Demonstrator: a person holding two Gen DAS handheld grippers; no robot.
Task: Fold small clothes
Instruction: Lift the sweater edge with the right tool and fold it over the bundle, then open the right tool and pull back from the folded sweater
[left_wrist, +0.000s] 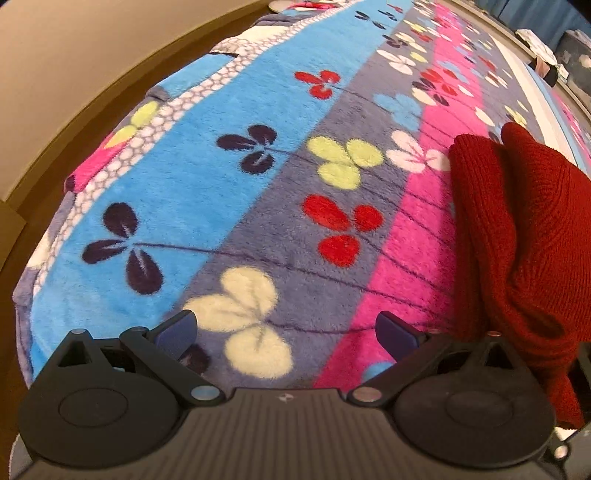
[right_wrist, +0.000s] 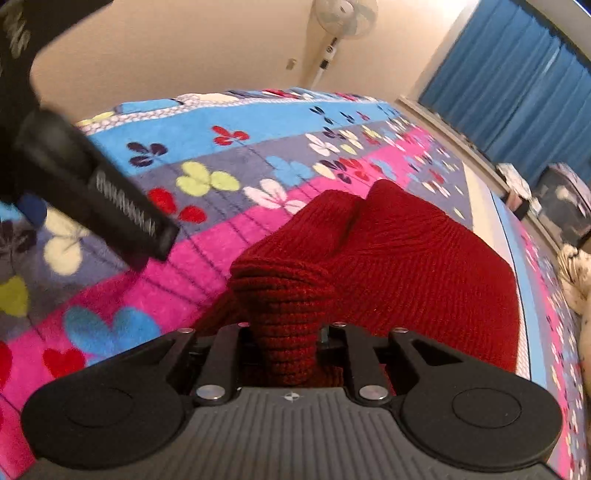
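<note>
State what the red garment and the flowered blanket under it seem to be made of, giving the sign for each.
Red garment: knitted yarn, probably wool or acrylic; ribbed rows of stitches show, matte surface.
Flowered blanket: plush fleece, likely synthetic; a short fuzzy pile with a soft sheen blurs the edges of the printed petals.

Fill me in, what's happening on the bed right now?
A person is folding a red knit garment on a flowered fleece blanket. The right claw is shut on a bunched fold of the knit and holds it up. The left claw is open and holds nothing, hovering over the blanket to the left of the garment.
</note>
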